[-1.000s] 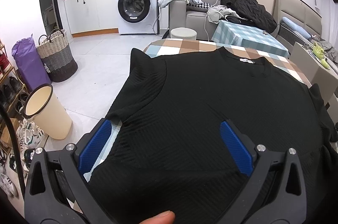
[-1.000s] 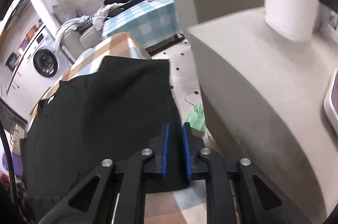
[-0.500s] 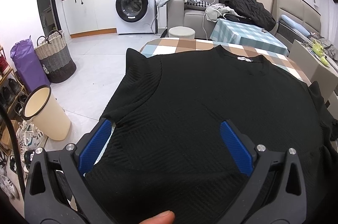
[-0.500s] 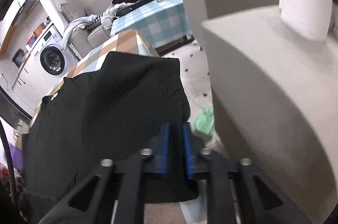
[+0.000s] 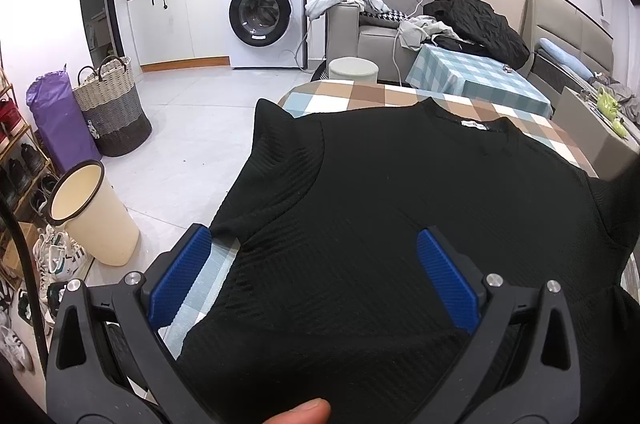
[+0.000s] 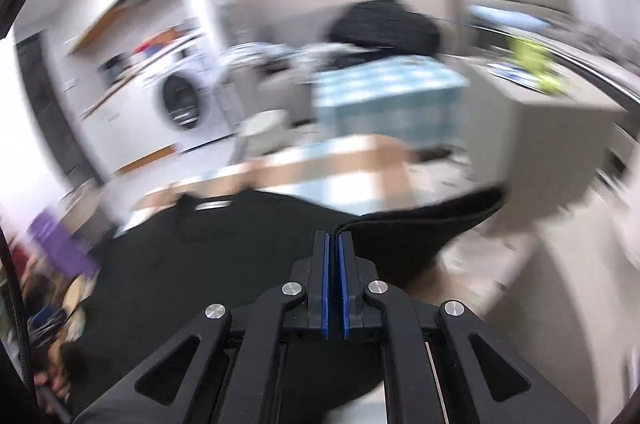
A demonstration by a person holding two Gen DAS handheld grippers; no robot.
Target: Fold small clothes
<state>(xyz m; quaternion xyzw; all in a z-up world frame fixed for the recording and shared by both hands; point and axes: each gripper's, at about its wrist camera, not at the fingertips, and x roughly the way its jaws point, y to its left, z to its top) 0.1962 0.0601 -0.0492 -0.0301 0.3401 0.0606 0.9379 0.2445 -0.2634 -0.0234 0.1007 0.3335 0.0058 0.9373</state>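
Sleeve [image 6: 432, 224] sits pinched in your right gripper [image 6: 333, 244], lifted right of the shirt [image 5: 400, 224], while your left gripper [image 5: 316, 264] hovers wide open over the body.

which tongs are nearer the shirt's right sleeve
Right. The right tongs are shut on the black shirt at that sleeve edge; the left tongs hang open over the shirt's lower left side.

Motion blur smears the whole room behind the right gripper [image 6: 333, 238], and the black top [image 5: 400, 224] runs off the left-wrist view's bottom edge.
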